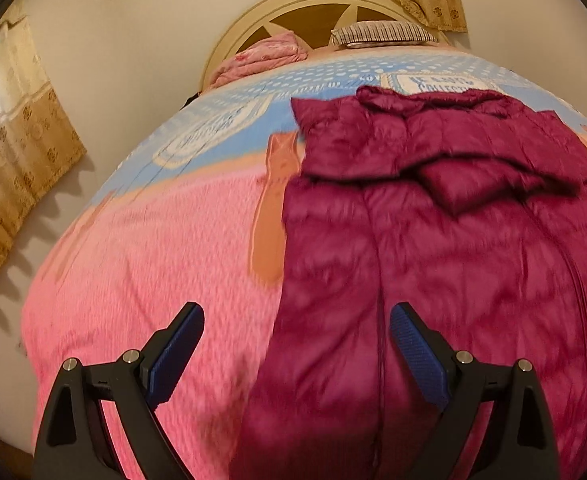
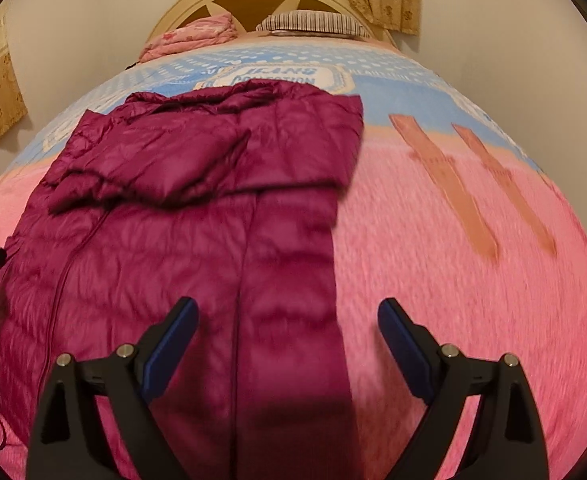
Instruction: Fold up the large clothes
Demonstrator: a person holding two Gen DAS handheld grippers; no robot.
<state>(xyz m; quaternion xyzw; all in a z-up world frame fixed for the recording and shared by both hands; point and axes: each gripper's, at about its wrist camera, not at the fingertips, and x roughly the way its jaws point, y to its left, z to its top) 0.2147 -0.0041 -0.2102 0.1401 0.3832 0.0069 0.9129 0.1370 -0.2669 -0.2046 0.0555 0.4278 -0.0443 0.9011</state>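
A magenta puffer coat (image 2: 197,216) lies lengthwise on the bed (image 2: 433,260), hem nearest both open, empty hand-held grippers, left hand-held gripper (image 1: 297,320) and right hand-held gripper (image 2: 287,314), one over each side edge.

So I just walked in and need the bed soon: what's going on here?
A person with a gripper in each hand is folding a maroon jacket on the bed. Its sleeves are already folded in. Left gripper and right gripper hover over its near end, jaws open, holding nothing.
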